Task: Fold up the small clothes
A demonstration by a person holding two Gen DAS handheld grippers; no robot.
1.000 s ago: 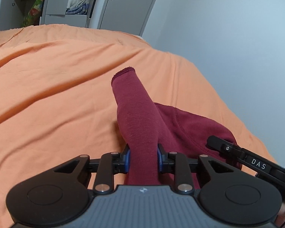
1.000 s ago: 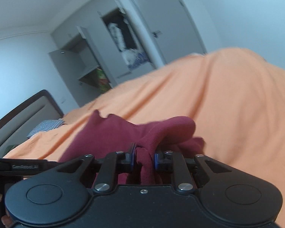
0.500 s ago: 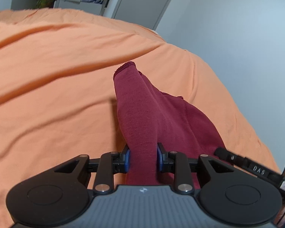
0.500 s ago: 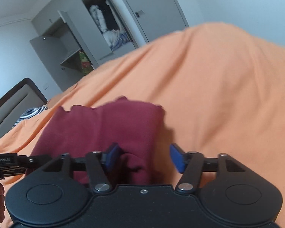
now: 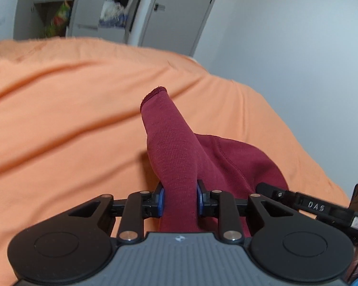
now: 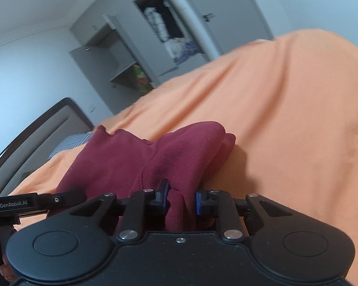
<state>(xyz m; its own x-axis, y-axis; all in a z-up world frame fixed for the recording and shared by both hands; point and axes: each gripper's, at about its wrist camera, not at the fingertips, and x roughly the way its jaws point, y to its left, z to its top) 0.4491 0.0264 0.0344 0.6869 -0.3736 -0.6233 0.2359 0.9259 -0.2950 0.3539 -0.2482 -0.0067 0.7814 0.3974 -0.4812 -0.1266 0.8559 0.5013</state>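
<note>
a maroon garment [image 5: 226,164] lies bunched on an orange sheet [image 5: 59,119] that covers the bed, creased in long soft folds. the left gripper [image 5: 180,201] is clamped on a ribbed cuff [image 5: 169,143] that stands up from the sheet; the right gripper [image 6: 181,200] is pinched on a gathered fold at the garment's other side. in the right wrist view a dark headboard [image 6: 23,147] and a checked pillow [image 6: 69,143] sit at the left edge. beyond the bed, a grey wardrobe [image 6: 155,38] stands open, clothes [image 6: 160,26] hanging inside, next to a closed door [image 5: 176,12] in a plain white wall [image 5: 286,35].
</note>
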